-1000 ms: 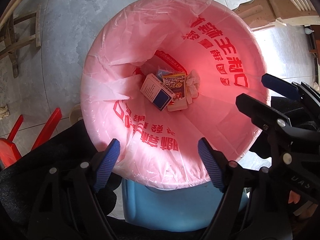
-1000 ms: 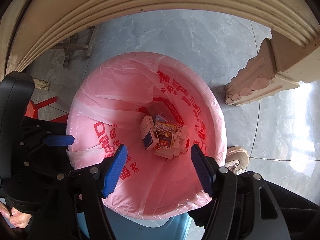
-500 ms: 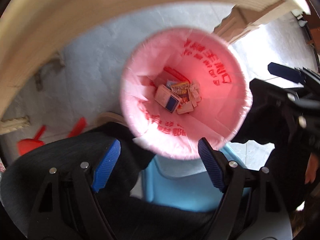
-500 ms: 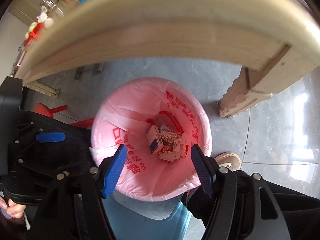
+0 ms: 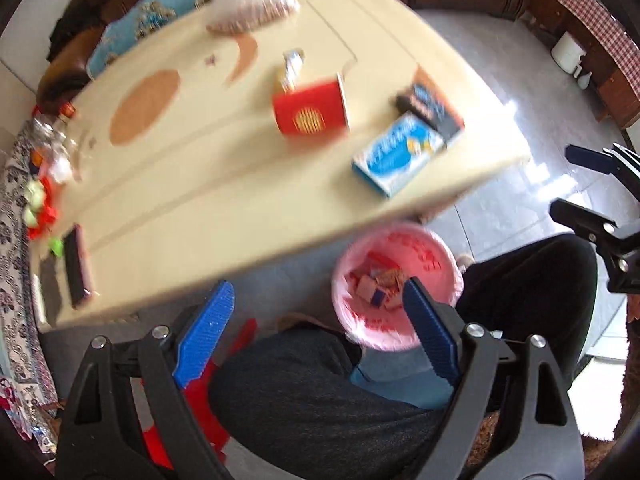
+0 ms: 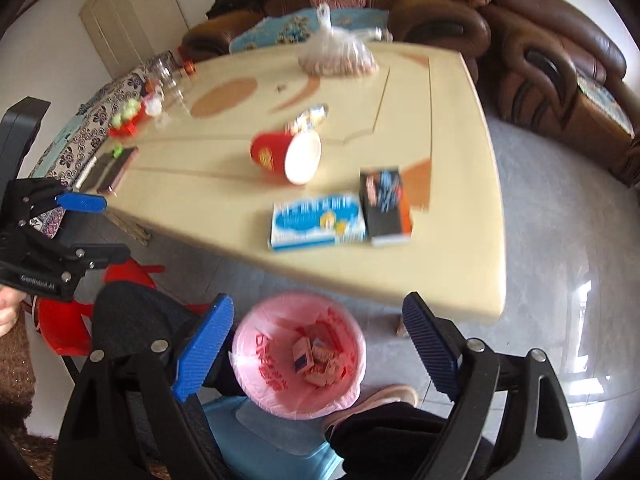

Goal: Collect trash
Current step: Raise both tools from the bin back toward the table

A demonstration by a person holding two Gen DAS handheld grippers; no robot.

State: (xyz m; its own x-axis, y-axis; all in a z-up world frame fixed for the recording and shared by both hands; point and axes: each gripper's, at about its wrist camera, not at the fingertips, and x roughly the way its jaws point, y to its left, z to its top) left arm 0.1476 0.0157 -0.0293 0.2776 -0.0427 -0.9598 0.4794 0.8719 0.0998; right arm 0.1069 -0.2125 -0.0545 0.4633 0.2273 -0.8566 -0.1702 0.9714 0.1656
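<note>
A bin lined with a pink bag (image 5: pixel 440 276) (image 6: pixel 260 344) stands on the floor below the table's near edge, with several small boxes inside. On the cream table (image 5: pixel 192 184) (image 6: pixel 448 128) lie a tipped red paper cup (image 5: pixel 310 114) (image 6: pixel 286 156), a blue-and-white box (image 5: pixel 398 154) (image 6: pixel 318 222), a black-and-orange box (image 5: pixel 434 110) (image 6: pixel 386 204) and a small wrapper (image 5: pixel 290 70) (image 6: pixel 310 118). My left gripper (image 5: pixel 316 334) and right gripper (image 6: pixel 318 354) are both open and empty, held above the bin, short of the table.
A bag of nuts (image 6: pixel 338 56) sits at the table's far side. Phones (image 6: pixel 114 170) and glass jars (image 6: pixel 166 76) are at its left end. A brown sofa (image 6: pixel 540 60) stands behind. A red stool (image 6: pixel 64 320) and the person's legs (image 5: pixel 320 396) are near the bin.
Both grippers have risen from just over the bin's mouth to above table height, so the tabletop and its items have come into view. Both stayed open and empty.
</note>
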